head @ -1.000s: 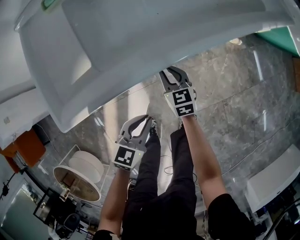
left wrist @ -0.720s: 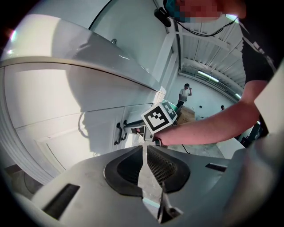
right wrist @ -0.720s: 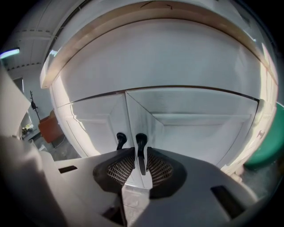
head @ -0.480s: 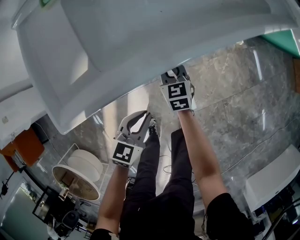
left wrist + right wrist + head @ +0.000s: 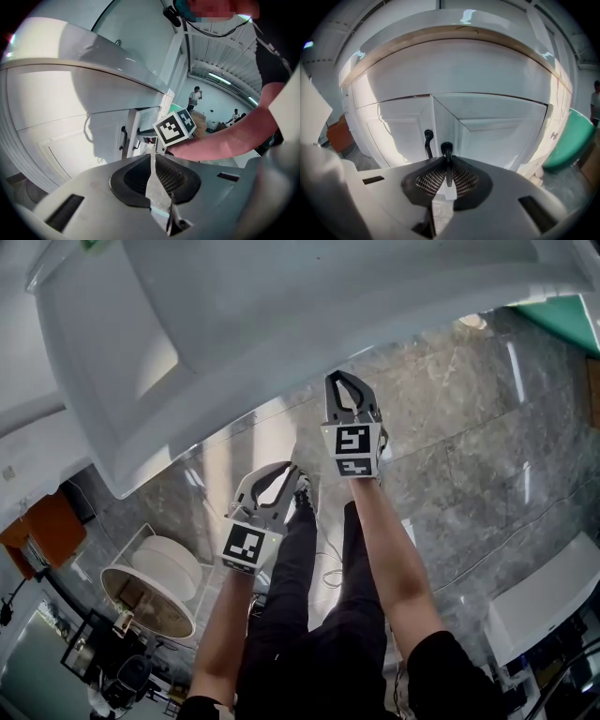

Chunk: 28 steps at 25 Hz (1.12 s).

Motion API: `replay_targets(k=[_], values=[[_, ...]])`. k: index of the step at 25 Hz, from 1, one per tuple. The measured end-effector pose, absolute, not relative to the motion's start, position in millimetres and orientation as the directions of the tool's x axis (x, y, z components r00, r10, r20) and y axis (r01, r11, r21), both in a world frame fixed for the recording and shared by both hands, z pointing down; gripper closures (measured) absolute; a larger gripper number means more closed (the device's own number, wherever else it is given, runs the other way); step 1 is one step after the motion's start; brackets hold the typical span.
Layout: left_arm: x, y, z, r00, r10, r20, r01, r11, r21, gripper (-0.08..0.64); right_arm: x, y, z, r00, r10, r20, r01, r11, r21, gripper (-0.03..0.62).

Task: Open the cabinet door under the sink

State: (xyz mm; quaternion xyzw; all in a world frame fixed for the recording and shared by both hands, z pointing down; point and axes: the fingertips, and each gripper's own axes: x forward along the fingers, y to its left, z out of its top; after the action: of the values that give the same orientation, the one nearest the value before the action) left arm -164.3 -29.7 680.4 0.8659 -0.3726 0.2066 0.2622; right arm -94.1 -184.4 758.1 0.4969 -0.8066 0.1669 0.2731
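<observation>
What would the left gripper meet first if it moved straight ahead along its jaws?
Most likely the right gripper: its marker cube sits just ahead of the left gripper, slightly to the right. The cabinet doors lie beyond it, though depth is unclear.

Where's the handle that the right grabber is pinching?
In the right gripper view, the handle sits low in the middle, pinched by the right gripper, just right of the other door's handle.

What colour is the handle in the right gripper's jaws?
Black handle, on a white door; clearest in the right gripper view.
</observation>
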Motion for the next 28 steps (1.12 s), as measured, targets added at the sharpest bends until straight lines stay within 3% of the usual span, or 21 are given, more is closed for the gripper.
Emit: replay_targets(k=[28], values=[[-71, -34, 686, 0.635, -0.507, 0.584, -0.743, -0.608, 0.280, 0.522, 6, -99, 758, -0.355, -0.717, 0.600, -0.918, 0.389, -0.079, 0.499]])
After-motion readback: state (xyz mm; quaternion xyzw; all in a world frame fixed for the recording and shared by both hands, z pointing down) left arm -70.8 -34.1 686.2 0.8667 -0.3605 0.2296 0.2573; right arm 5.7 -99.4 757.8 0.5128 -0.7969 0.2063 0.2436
